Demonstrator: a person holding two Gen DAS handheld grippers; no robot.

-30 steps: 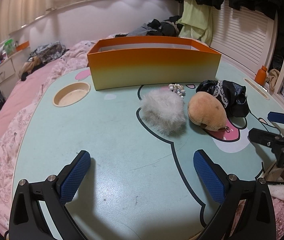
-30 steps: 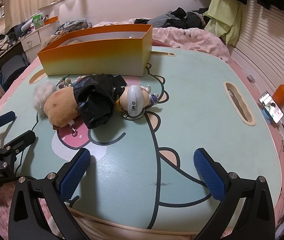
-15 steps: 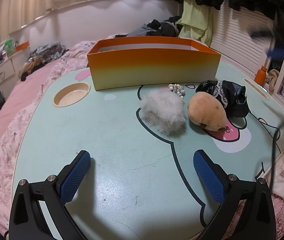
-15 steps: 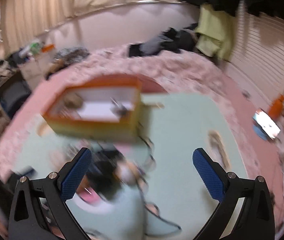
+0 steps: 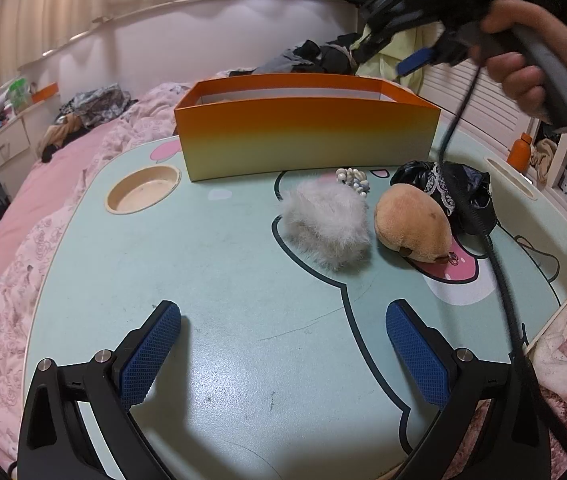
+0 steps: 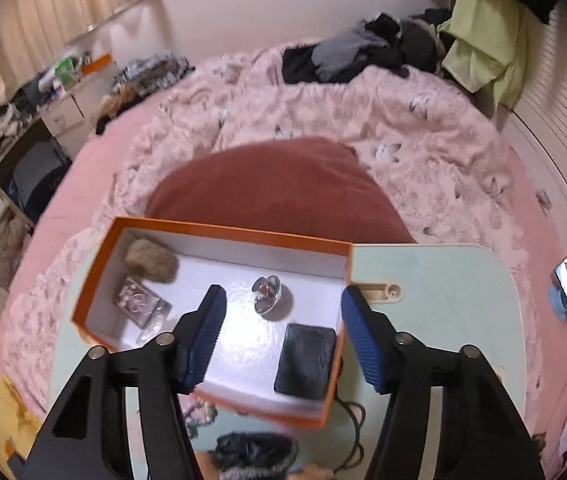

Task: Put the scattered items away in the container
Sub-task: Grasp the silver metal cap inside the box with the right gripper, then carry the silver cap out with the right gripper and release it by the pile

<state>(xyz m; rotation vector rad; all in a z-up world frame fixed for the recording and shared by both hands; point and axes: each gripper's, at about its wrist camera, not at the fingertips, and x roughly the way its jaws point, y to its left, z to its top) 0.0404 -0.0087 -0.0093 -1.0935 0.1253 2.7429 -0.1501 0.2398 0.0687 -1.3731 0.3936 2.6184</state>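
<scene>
- The left gripper [image 5: 283, 344] is held low over the near part of the table [image 5: 223, 280], its jaws spread wide with nothing between them.
- Beyond it, a grey fur ball [image 5: 325, 224] and a tan plush [image 5: 413, 224] are seen lying side by side on the table, close together.
- A bead bracelet [image 5: 353, 179] is seen just behind the fur ball, and a black cloth [image 5: 463, 188] trimmed with lace lies touching the far side of the plush.
- A round cup recess [image 5: 141, 195] is set into the table to the left.
- The orange box [image 5: 307, 136] stands upright at the far side of the table, behind all four items.
- The right gripper [image 6: 283, 328] is held high above the box, looking down into it; its jaws are wide apart and nothing is held.
- Inside the box [image 6: 219, 232], a brown fur ball [image 6: 150, 266], a clear packet [image 6: 139, 307], a shiny metal piece [image 6: 267, 294] and a black pad [image 6: 306, 361] are seen on the white floor.
- A pink bed cover [image 6: 403, 128] lies beyond the table.
</scene>
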